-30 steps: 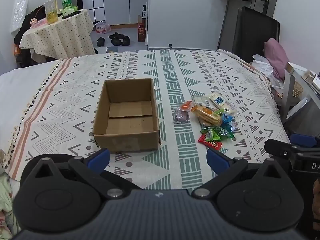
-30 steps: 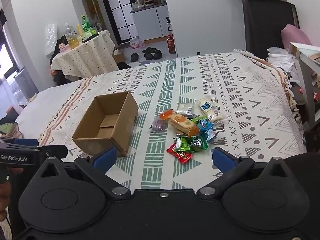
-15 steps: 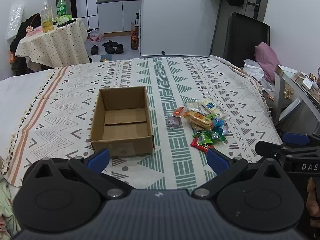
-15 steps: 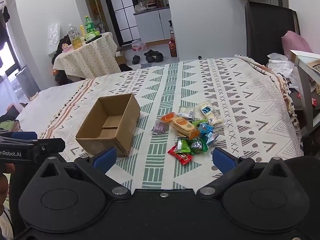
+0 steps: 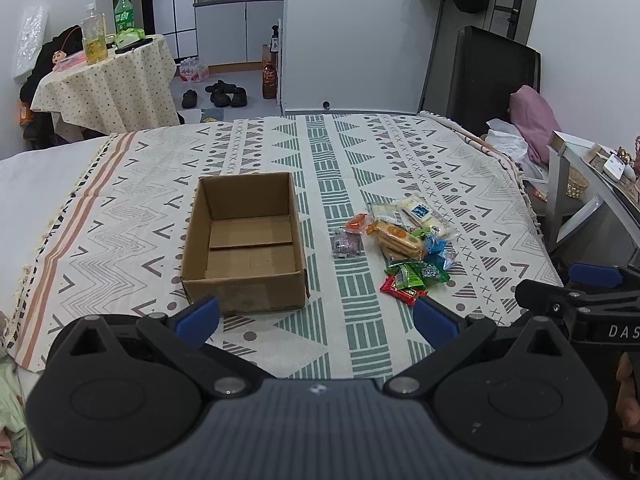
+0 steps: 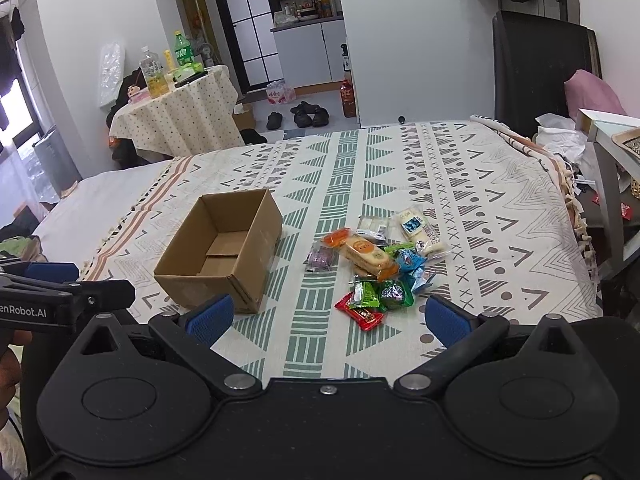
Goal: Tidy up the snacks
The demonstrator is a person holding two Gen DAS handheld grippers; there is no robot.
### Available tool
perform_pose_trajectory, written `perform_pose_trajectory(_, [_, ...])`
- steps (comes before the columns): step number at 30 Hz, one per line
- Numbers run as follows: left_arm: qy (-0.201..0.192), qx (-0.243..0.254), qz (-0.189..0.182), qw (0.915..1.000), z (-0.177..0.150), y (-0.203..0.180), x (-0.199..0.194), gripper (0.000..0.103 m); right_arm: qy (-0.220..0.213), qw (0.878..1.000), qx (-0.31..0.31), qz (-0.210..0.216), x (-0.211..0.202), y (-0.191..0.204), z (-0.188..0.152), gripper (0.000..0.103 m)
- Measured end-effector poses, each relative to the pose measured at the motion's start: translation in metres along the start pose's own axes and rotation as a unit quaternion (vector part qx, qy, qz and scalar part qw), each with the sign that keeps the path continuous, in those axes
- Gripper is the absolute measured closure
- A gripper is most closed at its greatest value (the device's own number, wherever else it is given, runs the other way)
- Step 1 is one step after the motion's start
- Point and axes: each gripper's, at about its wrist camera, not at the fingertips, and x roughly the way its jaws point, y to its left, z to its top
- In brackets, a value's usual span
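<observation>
An open, empty cardboard box [image 5: 244, 240] [image 6: 224, 252] stands on the patterned cloth of a bed [image 5: 360, 152]. To its right lies a pile of wrapped snacks [image 5: 404, 244] [image 6: 376, 264]: an orange biscuit pack [image 6: 366, 254], a white pack [image 6: 420, 230], a red bar [image 6: 360, 314], green and blue sweets, and a purple one [image 6: 320, 258]. My left gripper [image 5: 316, 320] is open and empty, held above the bed's near edge. My right gripper [image 6: 326, 316] is open and empty, near the red bar.
A small round table with bottles [image 5: 104, 76] stands at the far left. Shoes [image 5: 220, 94] lie on the floor beyond the bed. A black chair [image 6: 540, 68] and a white side table [image 5: 580, 184] stand to the right.
Both grippers have drawn back and risen a little, so the box and snacks look smaller and farther. The jaws stay open.
</observation>
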Motion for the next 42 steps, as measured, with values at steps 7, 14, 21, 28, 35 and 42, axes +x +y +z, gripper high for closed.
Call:
perform_pose_trajectory(7, [0.0, -0.003, 0.008, 1.0, 0.0002, 0.0014, 0.0002, 0.0, 0.005, 1.0, -0.001, -0.005, 0.001, 0.0, -0.0004, 0.0])
perform_pose_trajectory(14, [0.002, -0.002, 0.011, 0.9999, 0.0008, 0.0017, 0.0012, 0.0, 0.005, 1.0, -0.002, -0.005, 0.0012, -0.0005, 0.0, 0.0])
perform_pose_trajectory(21, [0.001, -0.002, 0.012, 0.9999, 0.0021, 0.0019, 0.0012, 0.0, 0.007, 1.0, -0.002, -0.005, 0.0022, 0.0002, 0.0004, 0.0])
perform_pose_trajectory(28, [0.001, -0.002, 0.012, 0.9999, 0.0034, 0.0024, 0.0012, 0.0, 0.008, 1.0, -0.002, -0.004, 0.0021, 0.0005, 0.0005, 0.0])
perform_pose_trajectory(35, [0.001, -0.001, 0.012, 0.9999, 0.0042, 0.0025, 0.0017, 0.0, 0.01, 1.0, -0.002, -0.001, 0.0032, -0.0004, 0.0014, 0.0])
perform_pose_trajectory(42, [0.003, -0.001, 0.015, 0.9999, 0.0076, 0.0029, 0.006, 0.0, 0.011, 1.0, 0.0, 0.0, 0.0057, -0.0027, 0.0026, 0.0])
